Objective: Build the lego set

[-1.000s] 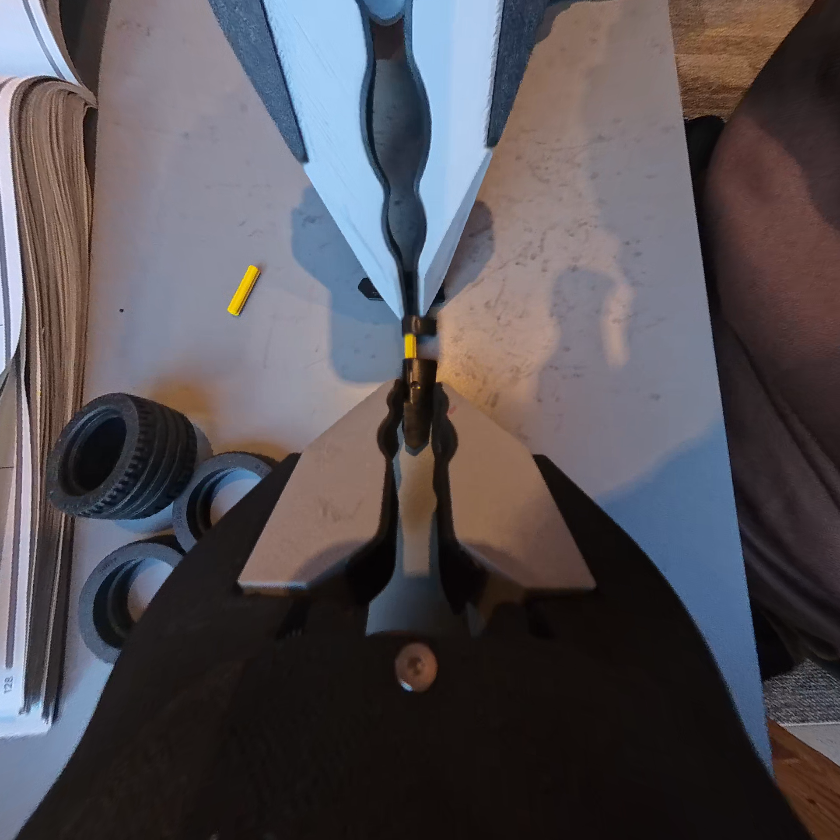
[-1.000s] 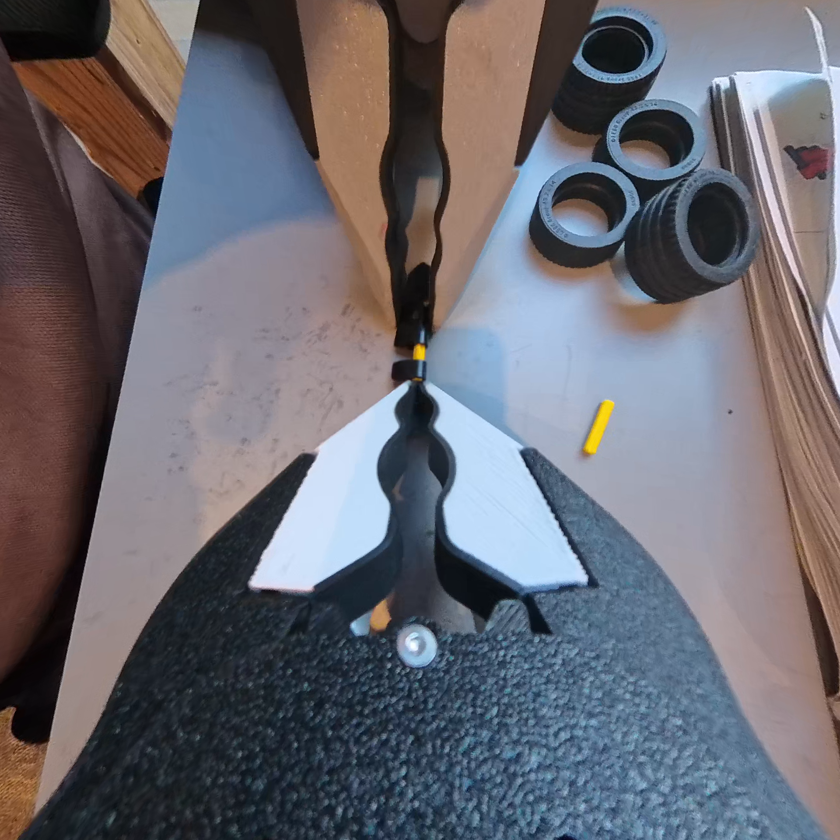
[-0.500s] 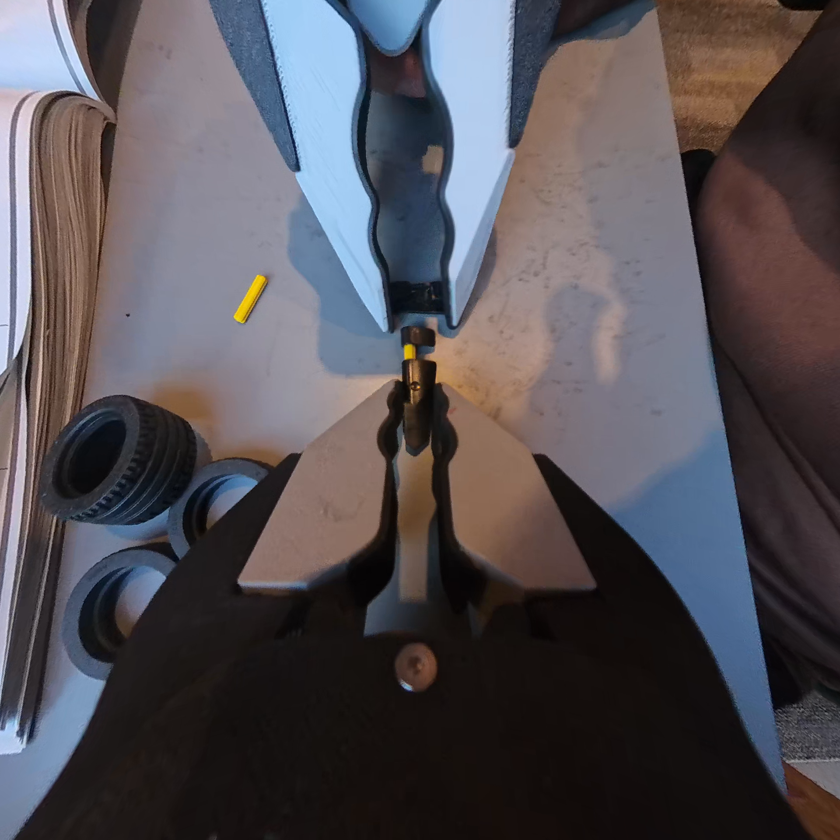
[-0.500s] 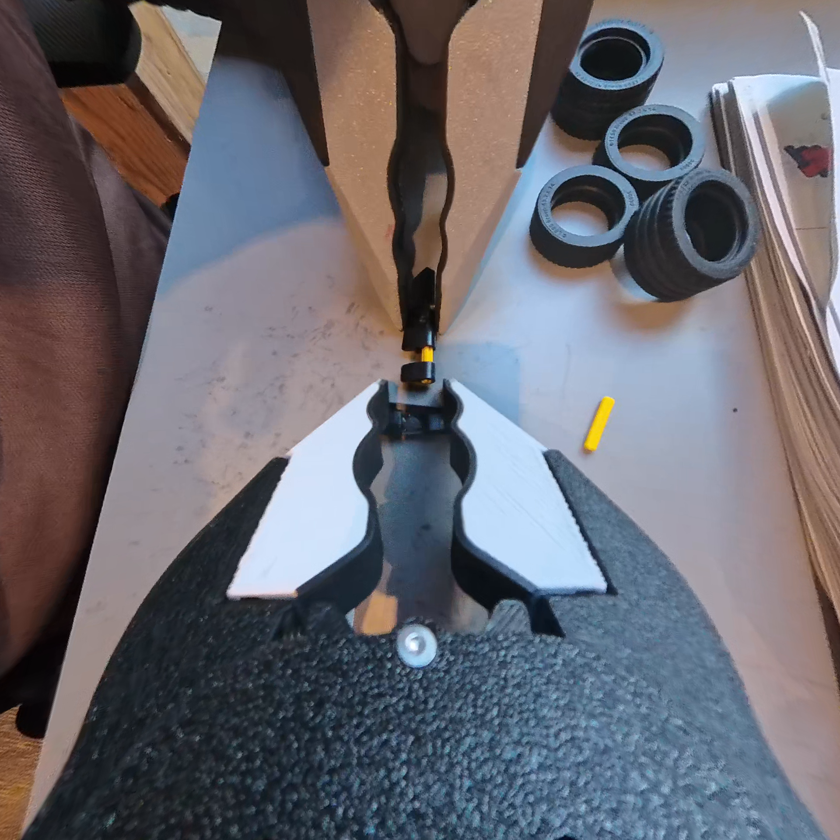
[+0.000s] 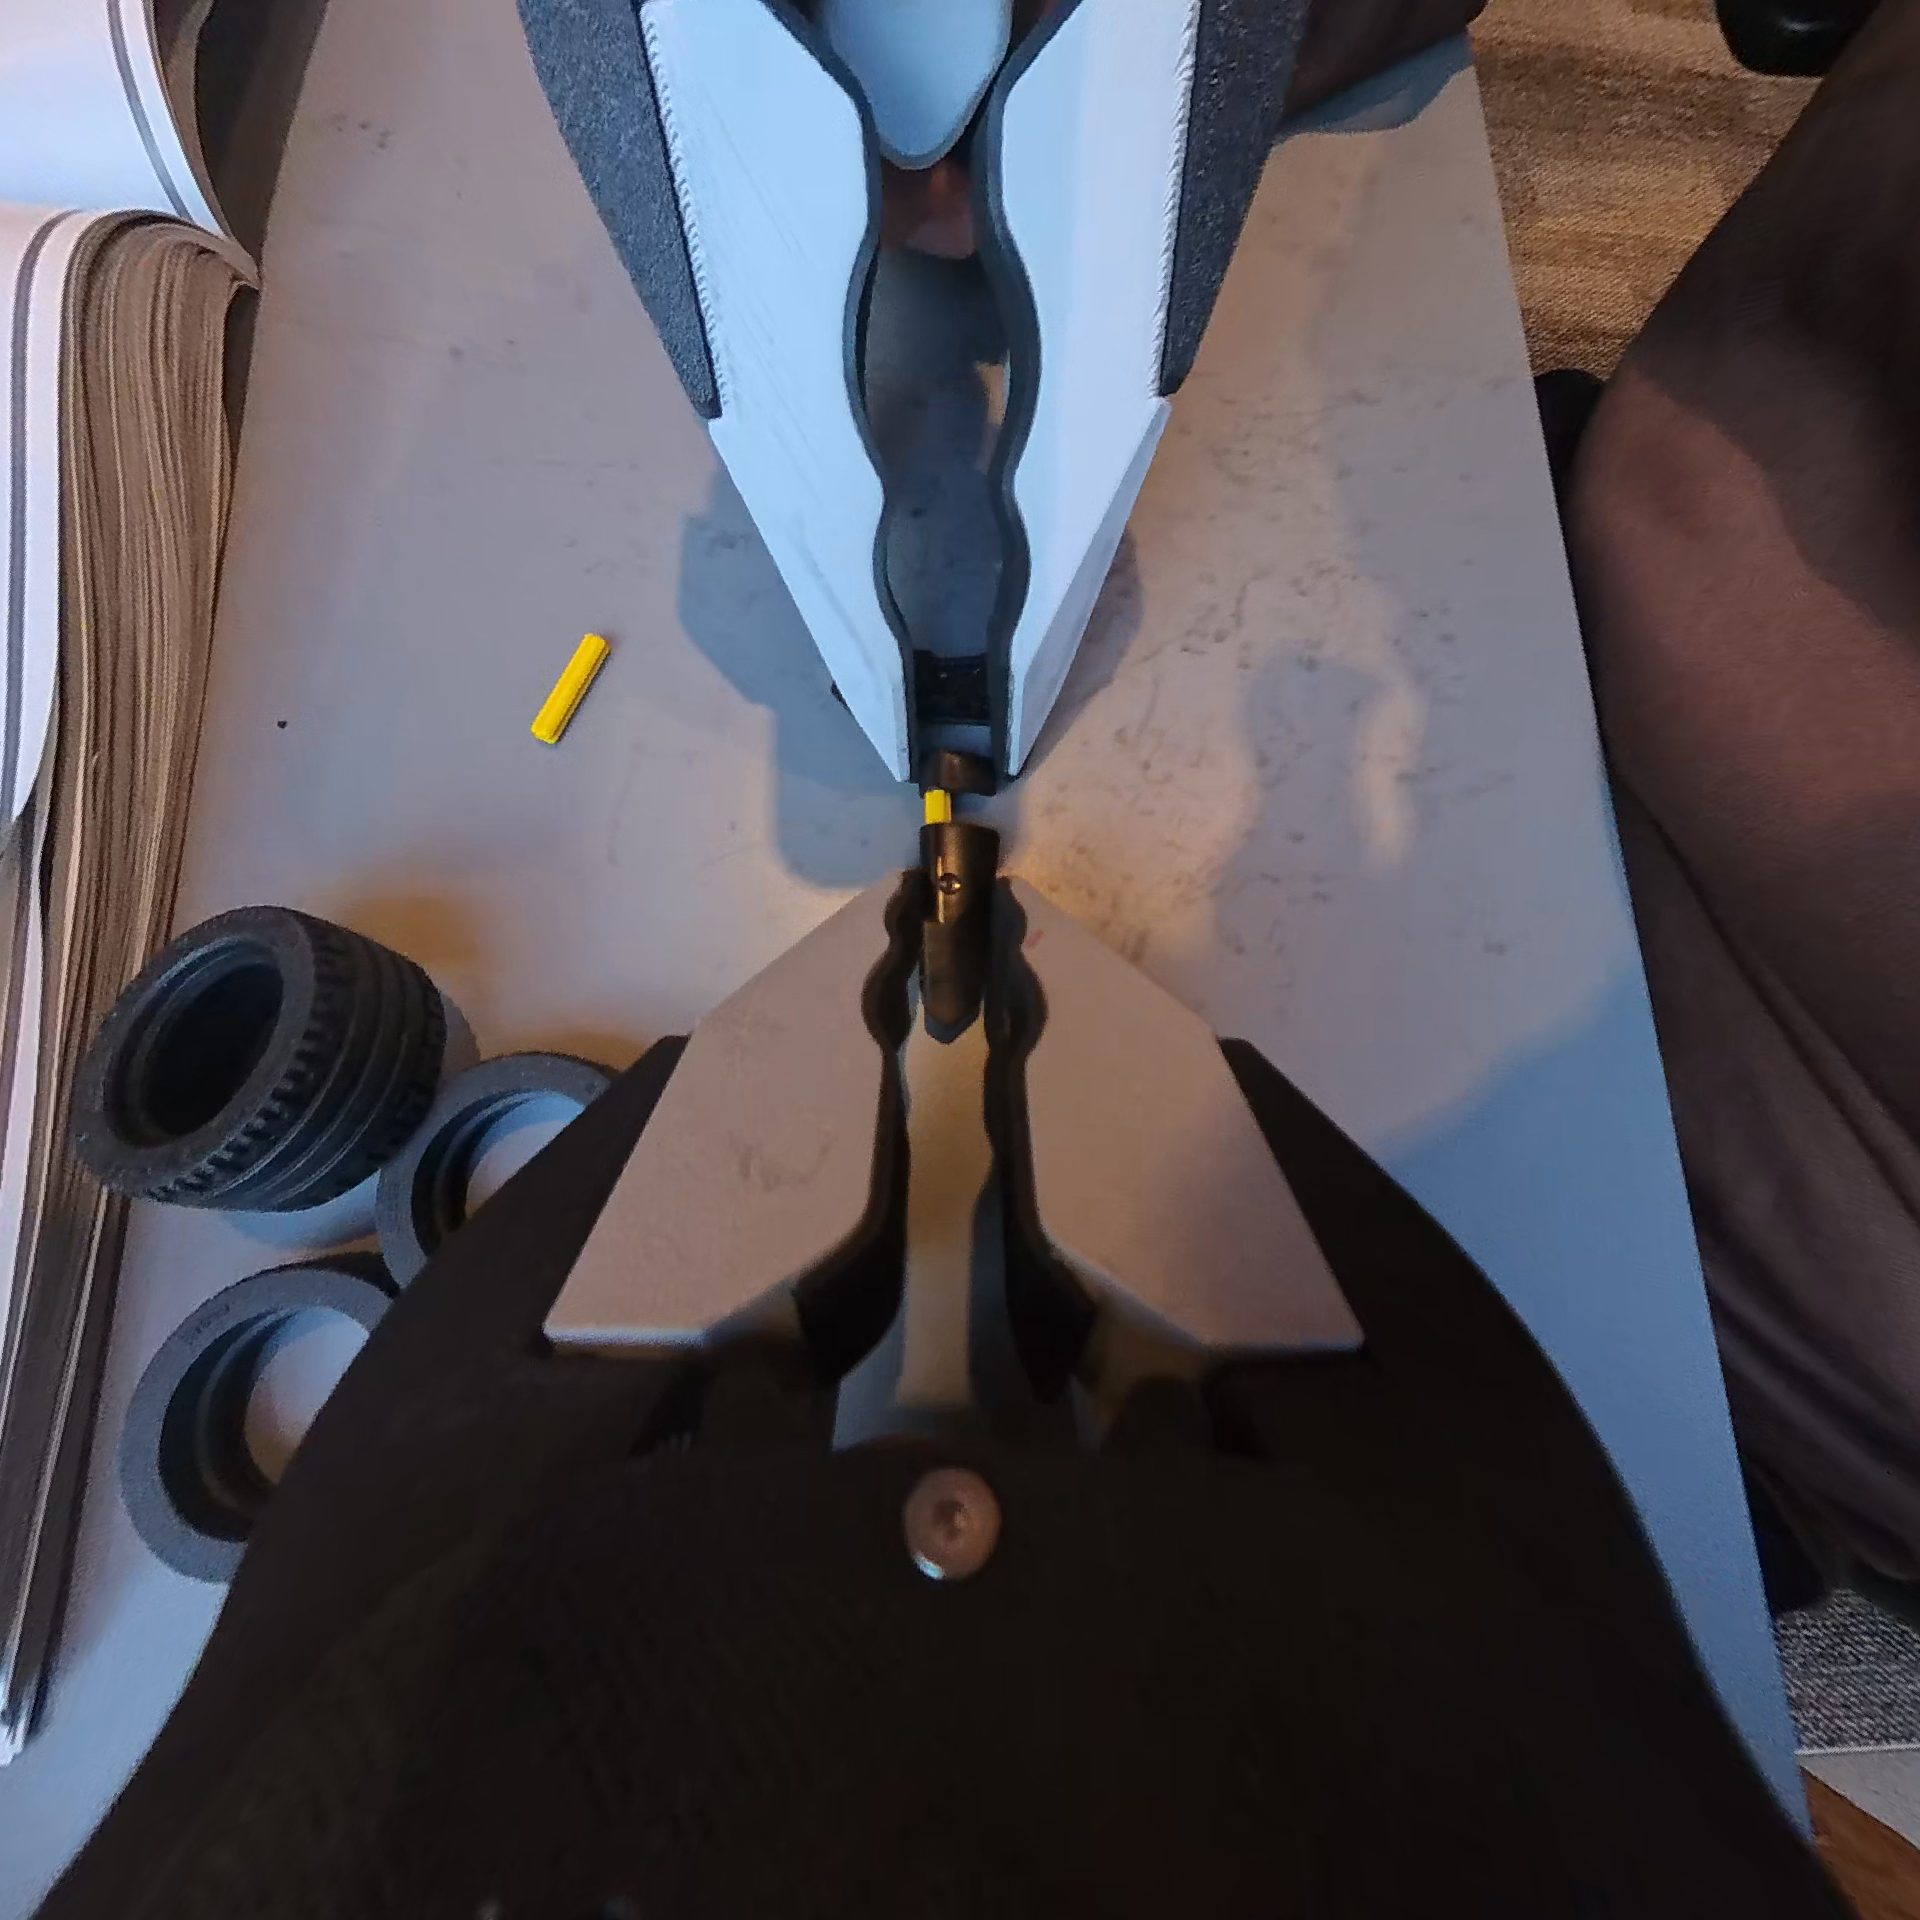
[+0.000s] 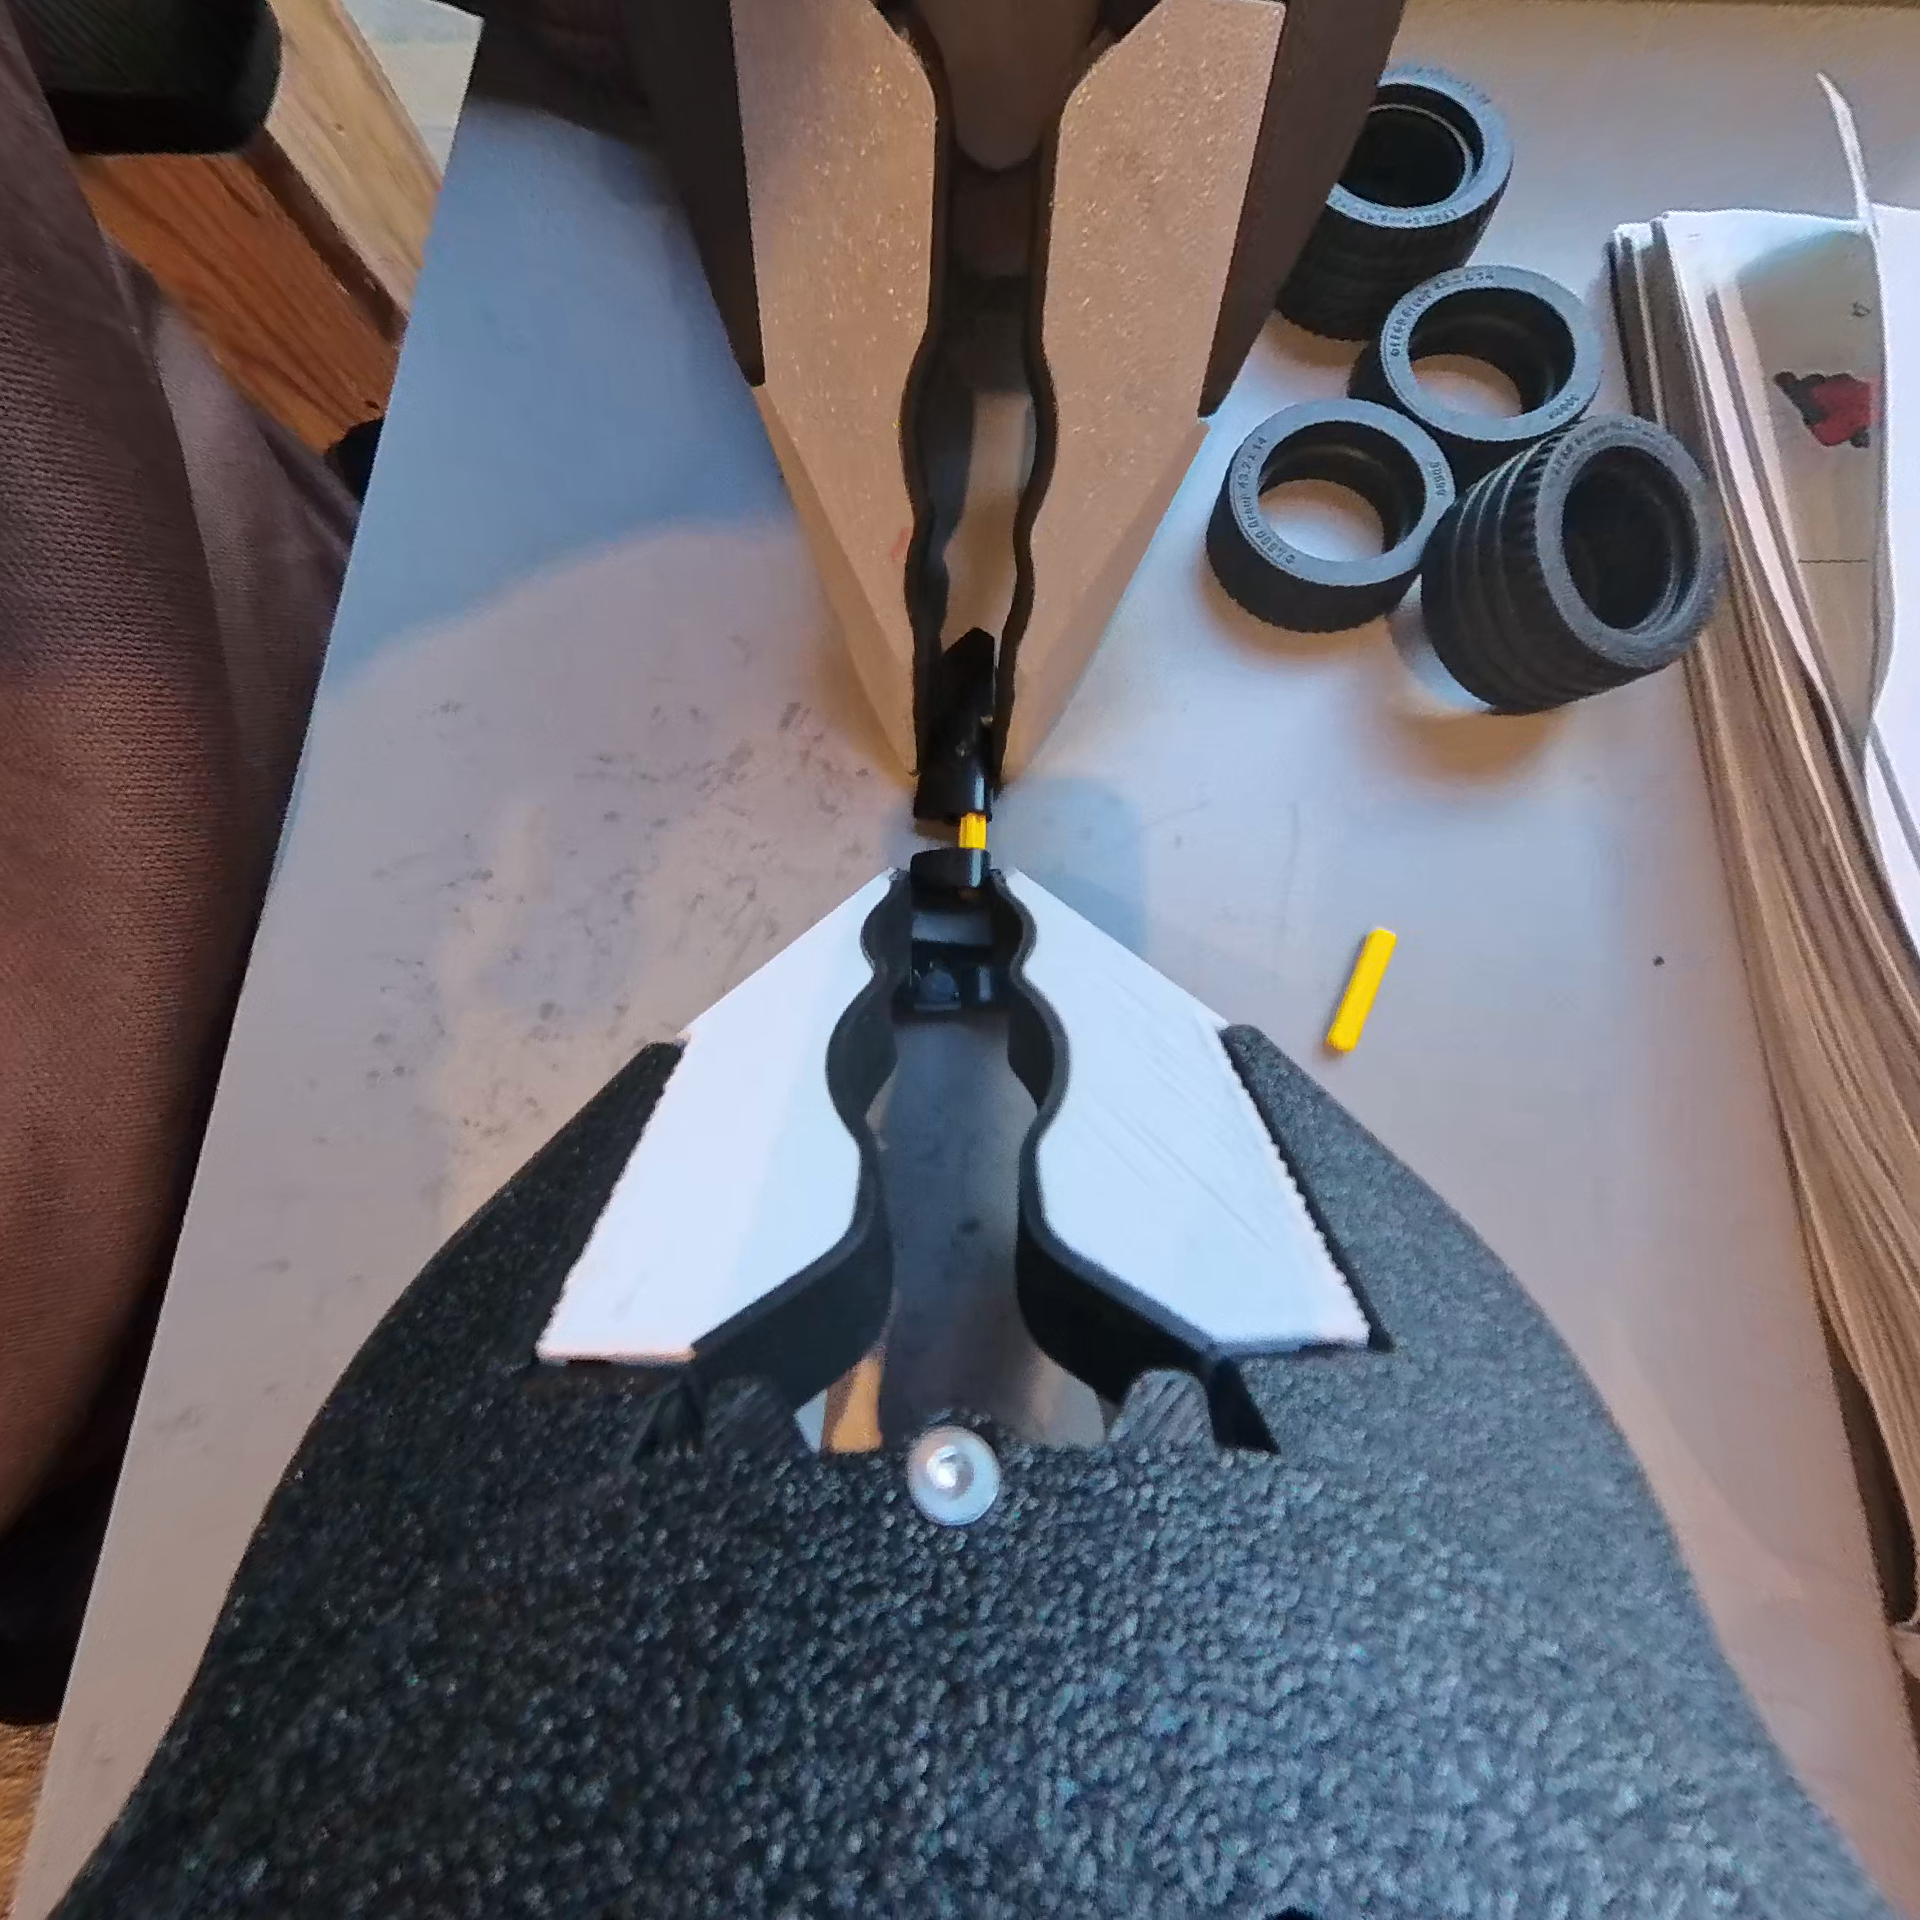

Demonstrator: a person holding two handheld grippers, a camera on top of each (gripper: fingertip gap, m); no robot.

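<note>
1. Left gripper (image 5: 951, 894): closed on a black lego connector (image 5: 951, 914), which is pinched at the tan fingertips (image 5: 831, 997) and held above the grey table (image 5: 1299, 623).
2. A short yellow axle (image 5: 937, 805) is seen sticking out of the connector's front end, capped by a small black bush (image 5: 958, 771).
3. Right gripper (image 6: 948, 883): white fingers (image 6: 748, 1122) are parted; a black piece (image 6: 948, 966) sits in the gap; whether it is gripped cannot be told. The tips are right at the bush.
4. A loose yellow axle (image 6: 1361, 987) lies flat, apart from both grippers.
5. 4 black tyres (image 6: 1320, 514) are grouped near a paper stack (image 6: 1818, 727) at the table edge.
</note>
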